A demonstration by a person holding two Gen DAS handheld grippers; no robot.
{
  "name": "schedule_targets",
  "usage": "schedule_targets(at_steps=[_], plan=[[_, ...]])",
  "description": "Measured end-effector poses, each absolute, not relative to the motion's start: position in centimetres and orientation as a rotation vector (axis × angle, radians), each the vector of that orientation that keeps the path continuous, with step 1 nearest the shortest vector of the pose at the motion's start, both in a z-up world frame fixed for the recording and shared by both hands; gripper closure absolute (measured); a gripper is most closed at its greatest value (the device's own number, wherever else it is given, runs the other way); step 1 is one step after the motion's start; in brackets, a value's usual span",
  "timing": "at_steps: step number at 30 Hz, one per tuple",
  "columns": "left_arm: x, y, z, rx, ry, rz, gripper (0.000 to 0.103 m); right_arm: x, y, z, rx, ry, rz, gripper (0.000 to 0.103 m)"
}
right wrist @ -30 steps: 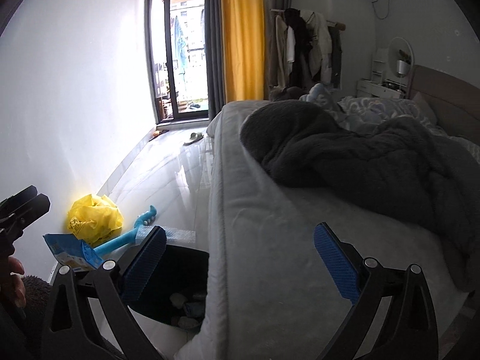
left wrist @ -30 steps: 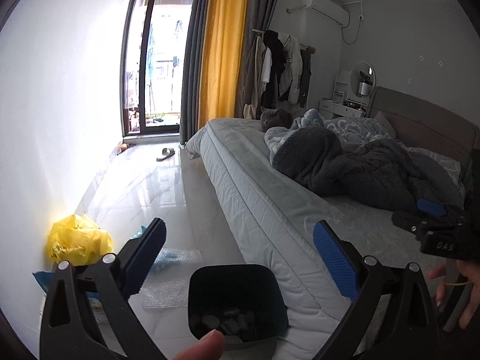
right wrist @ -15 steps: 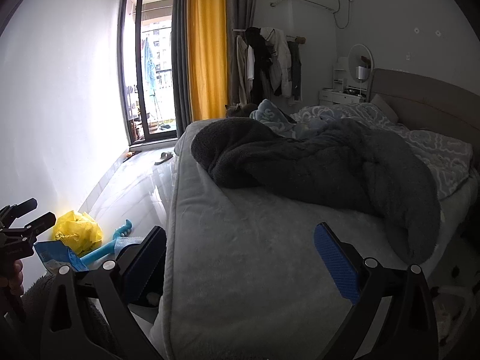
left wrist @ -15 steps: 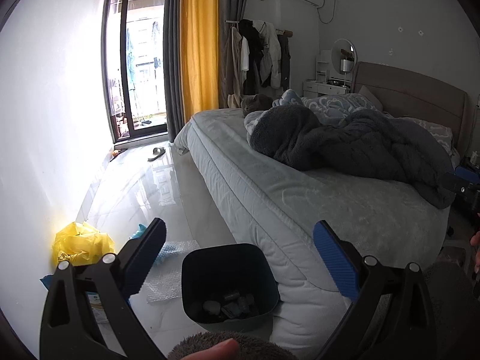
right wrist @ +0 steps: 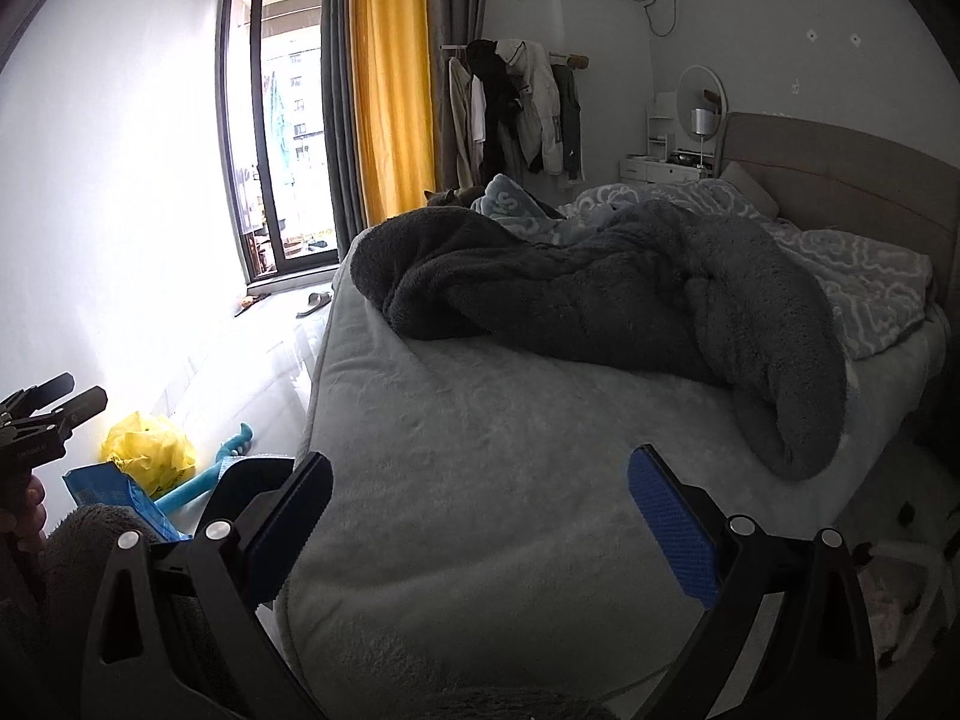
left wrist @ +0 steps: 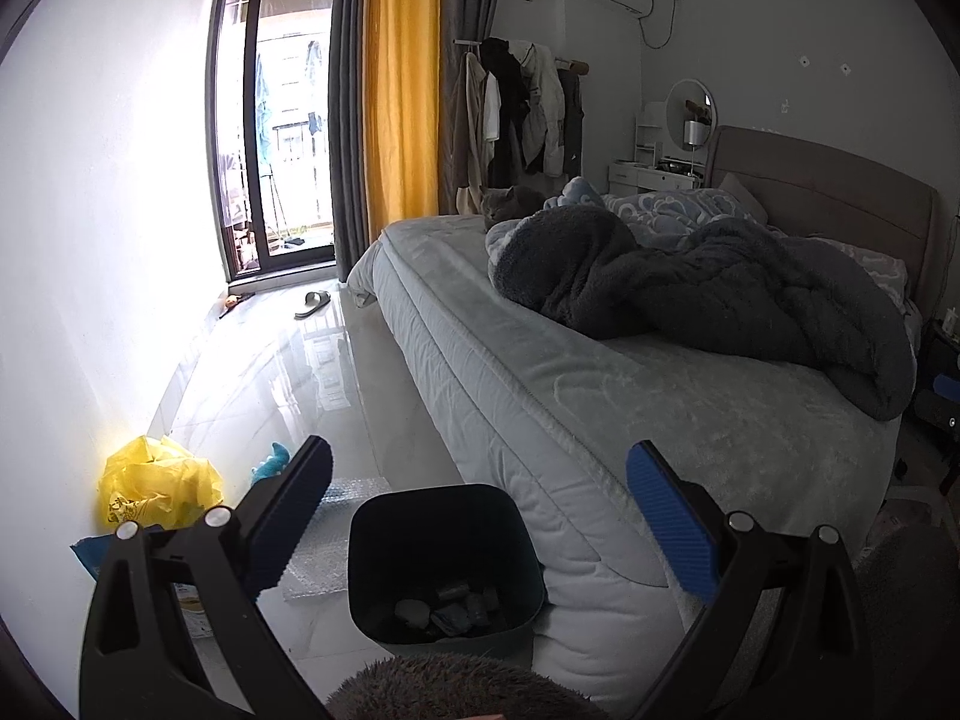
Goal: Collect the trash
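Against the wall at the floor's left edge lies a crumpled yellow plastic bag [left wrist: 157,487], with a blue packet [right wrist: 114,495] just beside it, a teal toy [right wrist: 207,476] and a sheet of bubble wrap [left wrist: 324,531] spread on the tiles. To their right, at the foot corner of the bed [left wrist: 570,420], stands the dark trash bin [left wrist: 444,561], with a few scraps already at its bottom.

This looks like a between-pickups moment: some trash is binned, the floor pieces are not yet collected. The next move probably calls for lowering a gripper toward the wall-side litter, most likely the bag or the packet, and closing on a loose fold; thin crumpled plastic may slip, so a bunched part is the better bite.

The left gripper [left wrist: 480,513] is spread wide and carries nothing, hanging above the bin without touching it. The right gripper [right wrist: 480,516] is equally wide apart and bare, held over the foot edge of the bed, clear of the dark blanket [right wrist: 600,306]. A grey cat [left wrist: 510,201] sits at the bed's far side.
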State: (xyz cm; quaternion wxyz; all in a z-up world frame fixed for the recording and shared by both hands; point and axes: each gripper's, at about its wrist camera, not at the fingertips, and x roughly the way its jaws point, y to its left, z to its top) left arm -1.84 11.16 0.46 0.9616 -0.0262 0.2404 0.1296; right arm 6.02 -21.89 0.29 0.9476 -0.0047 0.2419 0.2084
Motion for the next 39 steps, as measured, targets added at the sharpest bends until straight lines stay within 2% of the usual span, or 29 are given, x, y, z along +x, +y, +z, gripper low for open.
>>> schedule_targets(at_steps=[39], plan=[[-1.97, 11.11, 0.54, -0.069, 0.487, 0.241, 0.003, 5.63, -23.16, 0.49, 0.018, 0.477, 0.438, 0.003]])
